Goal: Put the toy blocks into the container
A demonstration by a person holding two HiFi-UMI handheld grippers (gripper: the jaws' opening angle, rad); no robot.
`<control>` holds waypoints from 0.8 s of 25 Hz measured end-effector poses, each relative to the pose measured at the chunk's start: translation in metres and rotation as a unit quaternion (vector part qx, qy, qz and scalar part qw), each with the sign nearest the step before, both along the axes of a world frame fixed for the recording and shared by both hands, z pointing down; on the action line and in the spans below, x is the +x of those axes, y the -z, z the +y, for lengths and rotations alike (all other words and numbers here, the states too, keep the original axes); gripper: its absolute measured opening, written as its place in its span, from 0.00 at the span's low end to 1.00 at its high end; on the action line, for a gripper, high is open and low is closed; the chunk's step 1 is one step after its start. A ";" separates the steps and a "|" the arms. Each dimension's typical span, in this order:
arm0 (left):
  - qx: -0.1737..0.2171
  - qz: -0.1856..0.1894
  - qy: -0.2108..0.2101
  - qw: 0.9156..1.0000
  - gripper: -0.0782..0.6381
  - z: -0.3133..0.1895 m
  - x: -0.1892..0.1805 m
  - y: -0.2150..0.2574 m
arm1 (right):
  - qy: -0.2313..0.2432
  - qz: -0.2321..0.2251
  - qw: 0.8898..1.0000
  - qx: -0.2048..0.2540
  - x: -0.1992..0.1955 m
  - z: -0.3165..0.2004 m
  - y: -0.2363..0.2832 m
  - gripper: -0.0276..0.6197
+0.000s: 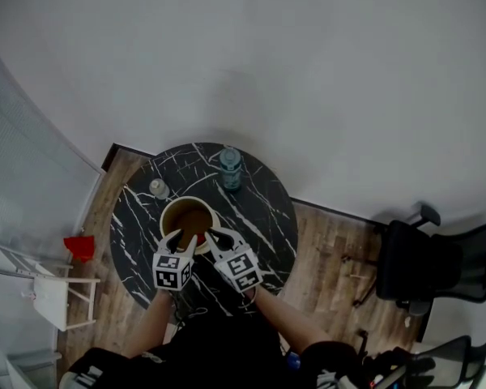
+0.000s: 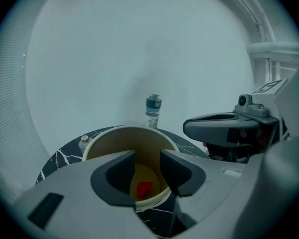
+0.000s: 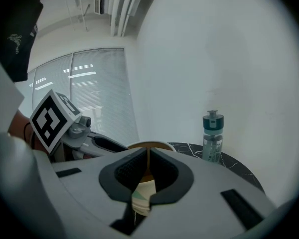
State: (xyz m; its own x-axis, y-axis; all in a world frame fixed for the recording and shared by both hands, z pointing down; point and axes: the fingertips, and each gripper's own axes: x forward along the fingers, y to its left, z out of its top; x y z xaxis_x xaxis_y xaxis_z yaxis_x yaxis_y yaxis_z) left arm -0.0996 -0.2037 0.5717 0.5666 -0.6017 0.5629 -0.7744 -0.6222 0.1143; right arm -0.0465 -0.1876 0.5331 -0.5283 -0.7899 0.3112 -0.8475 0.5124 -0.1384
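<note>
Small red toy block [image 2: 145, 187] inside the round tan paper container [image 2: 114, 139]
It lies on the bottom; my left gripper [image 2: 147, 159] hovers above, jaws wide, while my right gripper [image 3: 147, 166] pinches the rim in its jaws.

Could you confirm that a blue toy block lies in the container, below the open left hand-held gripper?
Not quite: the left gripper view shows the toy block is red, not blue. It does lie in the container, below the open left hand-held gripper.
</note>
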 end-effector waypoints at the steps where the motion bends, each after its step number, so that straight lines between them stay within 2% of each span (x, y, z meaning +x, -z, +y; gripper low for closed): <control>1: 0.001 -0.002 0.000 1.000 0.31 0.001 0.000 0.001 | 0.002 0.001 1.000 0.001 -0.001 0.002 0.000 0.04; 5: 0.021 -0.013 0.008 1.000 0.31 0.002 -0.002 0.011 | -0.006 0.008 1.000 0.002 0.007 0.008 0.001 0.04; 9: 0.056 0.012 -0.004 0.998 0.28 0.005 0.013 0.040 | -0.022 0.012 1.000 0.007 0.024 0.012 0.001 0.04; 14: 0.074 0.038 -0.043 0.996 0.12 0.018 0.052 0.058 | -0.048 0.013 0.999 0.010 0.046 0.022 0.004 0.04; 20: 0.069 0.036 -0.099 0.992 0.11 0.036 0.102 0.052 | -0.084 0.020 0.996 0.005 0.089 0.037 0.000 0.04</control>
